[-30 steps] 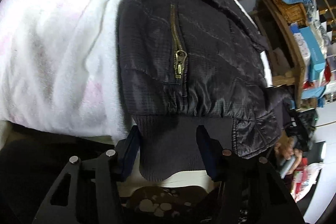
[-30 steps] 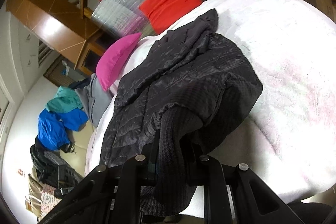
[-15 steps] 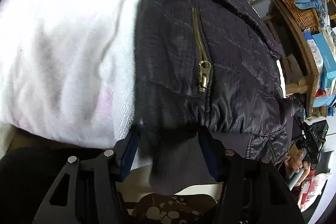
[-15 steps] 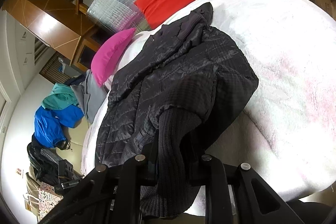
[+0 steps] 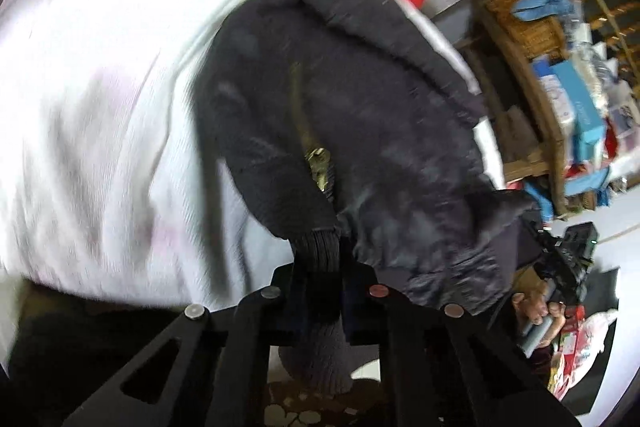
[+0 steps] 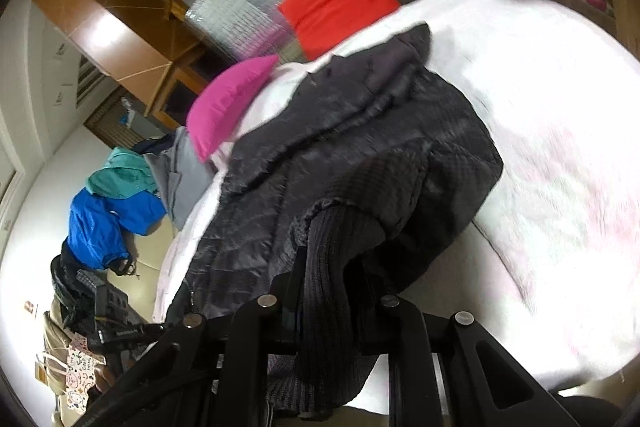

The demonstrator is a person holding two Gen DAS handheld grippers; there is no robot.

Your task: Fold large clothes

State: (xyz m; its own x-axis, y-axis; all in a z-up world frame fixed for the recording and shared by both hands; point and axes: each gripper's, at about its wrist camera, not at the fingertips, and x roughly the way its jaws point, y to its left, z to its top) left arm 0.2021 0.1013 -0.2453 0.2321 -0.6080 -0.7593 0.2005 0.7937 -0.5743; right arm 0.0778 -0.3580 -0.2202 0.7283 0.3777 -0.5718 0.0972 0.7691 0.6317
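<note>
A black quilted jacket [image 5: 360, 99] with a brass zipper [image 5: 316, 163] lies on the white fluffy bed cover [image 5: 100, 107]. My left gripper [image 5: 320, 263] is shut on the jacket's ribbed knit hem [image 5: 320, 347], at the bed's near edge. In the right wrist view the same jacket [image 6: 360, 147] stretches away over the bed [image 6: 560, 147]. My right gripper [image 6: 332, 291] is shut on another part of the ribbed hem [image 6: 340, 267], which hangs down between its fingers.
A pink pillow [image 6: 228, 103] and a red pillow [image 6: 336, 3] lie at the head of the bed. Blue and teal clothes [image 6: 108, 207] lie on the floor beside it. Wooden shelves with boxes [image 5: 560, 99] stand beyond the bed's far side.
My left gripper was open around the ribbed hem and has now shut on it. The left view has shifted and blurred. The right gripper keeps its hold on the hem.
</note>
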